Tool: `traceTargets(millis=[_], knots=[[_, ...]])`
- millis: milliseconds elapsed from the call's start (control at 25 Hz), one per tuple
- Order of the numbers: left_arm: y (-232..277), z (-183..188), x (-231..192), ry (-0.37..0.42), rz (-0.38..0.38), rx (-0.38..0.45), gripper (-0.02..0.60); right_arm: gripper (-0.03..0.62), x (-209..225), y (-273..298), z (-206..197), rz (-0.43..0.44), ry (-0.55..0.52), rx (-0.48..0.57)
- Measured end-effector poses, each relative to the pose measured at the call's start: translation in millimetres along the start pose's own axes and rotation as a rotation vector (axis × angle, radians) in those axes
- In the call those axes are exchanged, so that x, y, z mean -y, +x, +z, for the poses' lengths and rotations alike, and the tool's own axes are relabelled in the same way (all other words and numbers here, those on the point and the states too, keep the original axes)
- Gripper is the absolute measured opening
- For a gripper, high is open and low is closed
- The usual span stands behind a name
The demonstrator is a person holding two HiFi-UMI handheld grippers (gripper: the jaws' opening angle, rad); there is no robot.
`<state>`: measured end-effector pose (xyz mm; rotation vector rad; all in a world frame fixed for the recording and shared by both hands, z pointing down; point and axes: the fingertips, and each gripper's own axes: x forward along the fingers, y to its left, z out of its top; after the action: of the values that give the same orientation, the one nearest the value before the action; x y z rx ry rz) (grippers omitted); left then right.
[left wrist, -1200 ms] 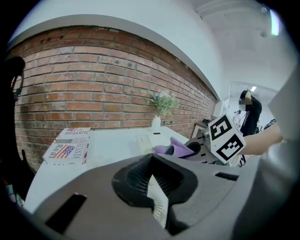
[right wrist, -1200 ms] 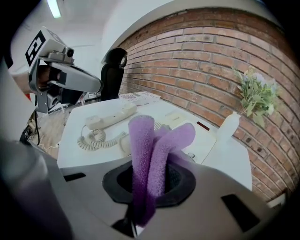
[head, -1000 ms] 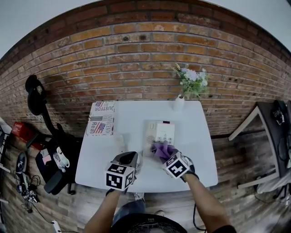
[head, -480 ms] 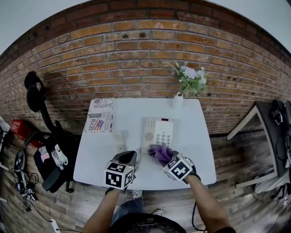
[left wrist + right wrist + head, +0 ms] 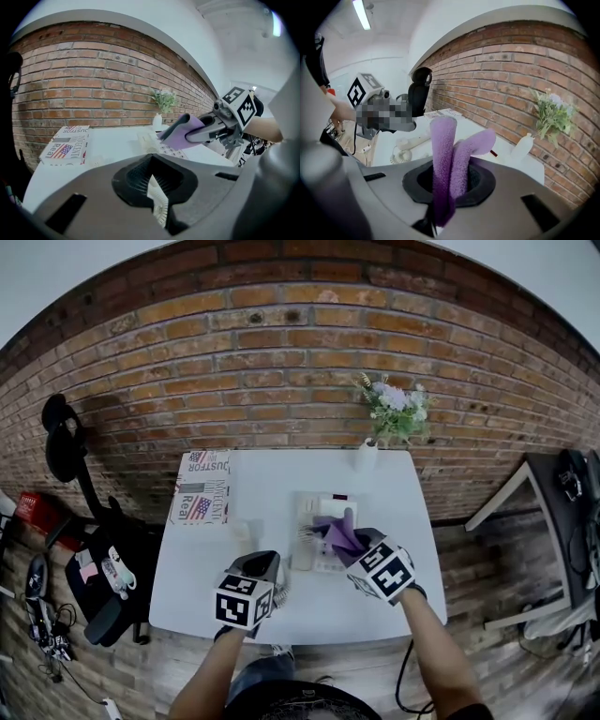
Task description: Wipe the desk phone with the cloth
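The white desk phone point(image 5: 328, 510) sits mid-table, its handset point(image 5: 414, 139) lying off the base on the table, coiled cord beside it. My right gripper point(image 5: 351, 546) is shut on a folded purple cloth point(image 5: 339, 531), which sticks up from its jaws point(image 5: 449, 154) over the phone's keypad point(image 5: 165, 148). In the left gripper view the cloth point(image 5: 185, 133) hangs just above the keys. My left gripper point(image 5: 273, 566) hovers near the table's front edge, left of the phone, jaws together with nothing between them.
A flag-printed box point(image 5: 202, 487) lies at the table's back left. A white vase point(image 5: 367, 455) with flowers stands at the back, by the brick wall. A small white object point(image 5: 246, 531) sits left of the phone. An office chair point(image 5: 94, 563) is left of the table, a dark desk point(image 5: 553, 493) to the right.
My right gripper has carried the cloth from the phone's front edge back and up over the keypad. The left gripper has hardly moved.
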<state>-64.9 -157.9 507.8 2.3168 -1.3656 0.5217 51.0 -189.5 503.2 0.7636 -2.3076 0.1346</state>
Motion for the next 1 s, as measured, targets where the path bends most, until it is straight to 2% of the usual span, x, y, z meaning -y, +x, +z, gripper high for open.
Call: traceTargets(millis=[240,600,800,1000], knots=[[14.2,9.5,-19.1,0.000,-0.003,-0.006,0.005,0.048,38.0,15.8,37.5,-0.045,-0.044,0.009],[35.8,14.9,-51.8,-0.012,-0.003,-0.025,0.005,0.048,75.9,68.8,63.7,-0.106,-0.082,-0.031],[43.9,14.4,-63.4,-0.016,-0.006,-0.041,0.005,0.048,73.0,105.3,54.9,-0.098,-0.146,-0.101],[48.1,13.3,-69.5,-0.023,-0.003,-0.050,0.005,0.048,60.3,123.0,37.4,-0.045,-0.138,-0.144]])
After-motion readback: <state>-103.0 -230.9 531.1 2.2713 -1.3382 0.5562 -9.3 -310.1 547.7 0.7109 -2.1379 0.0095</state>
